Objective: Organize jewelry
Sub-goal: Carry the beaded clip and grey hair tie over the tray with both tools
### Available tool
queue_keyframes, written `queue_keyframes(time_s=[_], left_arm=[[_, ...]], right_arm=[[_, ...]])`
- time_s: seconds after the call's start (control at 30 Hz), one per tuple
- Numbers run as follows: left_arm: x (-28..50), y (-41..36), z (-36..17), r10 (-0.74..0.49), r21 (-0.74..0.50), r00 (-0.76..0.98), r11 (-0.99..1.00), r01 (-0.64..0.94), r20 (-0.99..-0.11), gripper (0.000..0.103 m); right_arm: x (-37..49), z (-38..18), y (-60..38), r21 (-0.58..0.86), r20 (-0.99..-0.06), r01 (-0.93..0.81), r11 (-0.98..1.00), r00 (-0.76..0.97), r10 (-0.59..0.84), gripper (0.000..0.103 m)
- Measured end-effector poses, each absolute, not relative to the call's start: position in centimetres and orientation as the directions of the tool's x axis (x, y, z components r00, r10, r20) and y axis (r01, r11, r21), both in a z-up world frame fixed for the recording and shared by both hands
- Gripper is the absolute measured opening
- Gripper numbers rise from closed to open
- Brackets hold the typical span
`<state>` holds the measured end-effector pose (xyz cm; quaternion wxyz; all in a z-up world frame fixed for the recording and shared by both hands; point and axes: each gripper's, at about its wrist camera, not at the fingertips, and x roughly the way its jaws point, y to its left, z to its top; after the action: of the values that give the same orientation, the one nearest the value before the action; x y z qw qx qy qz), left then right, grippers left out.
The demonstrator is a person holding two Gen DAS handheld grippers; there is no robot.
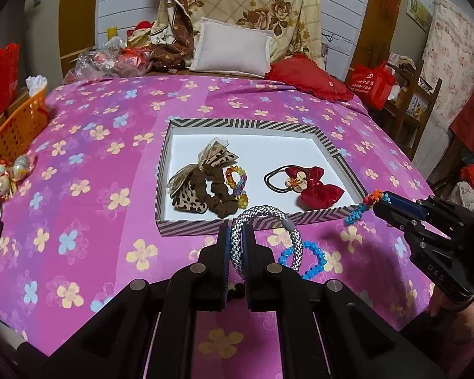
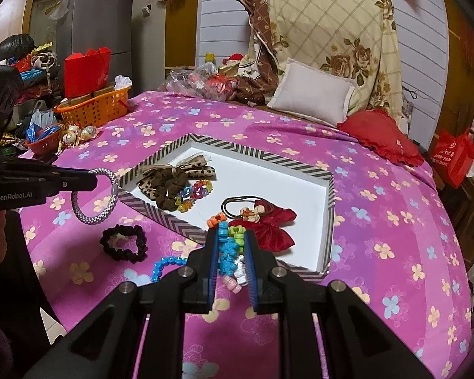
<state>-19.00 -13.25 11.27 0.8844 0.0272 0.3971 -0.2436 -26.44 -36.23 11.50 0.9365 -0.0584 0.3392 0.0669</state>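
Both jaws were shut, the left gripper [image 1: 236, 246] pinching a stiff silver bangle [image 1: 268, 221], the right gripper [image 2: 231, 252] a floppy bead bracelet [image 2: 229, 243], both light, beside the box [image 1: 256, 123].

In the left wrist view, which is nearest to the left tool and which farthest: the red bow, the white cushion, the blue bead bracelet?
1. Blue bead bracelet: on the bedspread, just right of the left tool.
2. Red bow: inside the striped box, right part.
3. White cushion: far end of the bed.
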Motion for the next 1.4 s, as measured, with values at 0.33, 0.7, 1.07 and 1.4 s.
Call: queue_keyframes(time_s=[0.33, 0.7, 1.07, 1.4], left_arm=[[-19.1, -13.4, 11.5, -0.385, -0.123, 0.582, 0.891, 0.438, -0.716, 0.0], [-18.9, -13.5, 11.5, -0.376, -0.115, 0.585, 0.894, 0.434, -0.719, 0.0], [-18.5, -13.6, 11.4, -0.372, -0.11, 0.585, 0.894, 0.434, -0.72, 0.0], [-17.8, -14.5, 11.4, -0.363, -0.099, 0.583, 0.895, 0.434, -0.727, 0.0]], right_arm=[[-26.6, 12.0, -36.5, -0.061, -0.636, -0.156, 0.986, 0.767, 0.081, 0.016], [-26.7, 12.1, -36.5, -0.063, -0.637, -0.156, 0.986, 0.767, 0.08, 0.016], [-26.5, 12.2, -36.5, -0.062, -0.637, -0.156, 0.986, 0.767, 0.081, 0.016], [-25.8, 12.6, -36.4, -0.058, -0.644, -0.151, 0.987, 0.761, 0.079, 0.016]])
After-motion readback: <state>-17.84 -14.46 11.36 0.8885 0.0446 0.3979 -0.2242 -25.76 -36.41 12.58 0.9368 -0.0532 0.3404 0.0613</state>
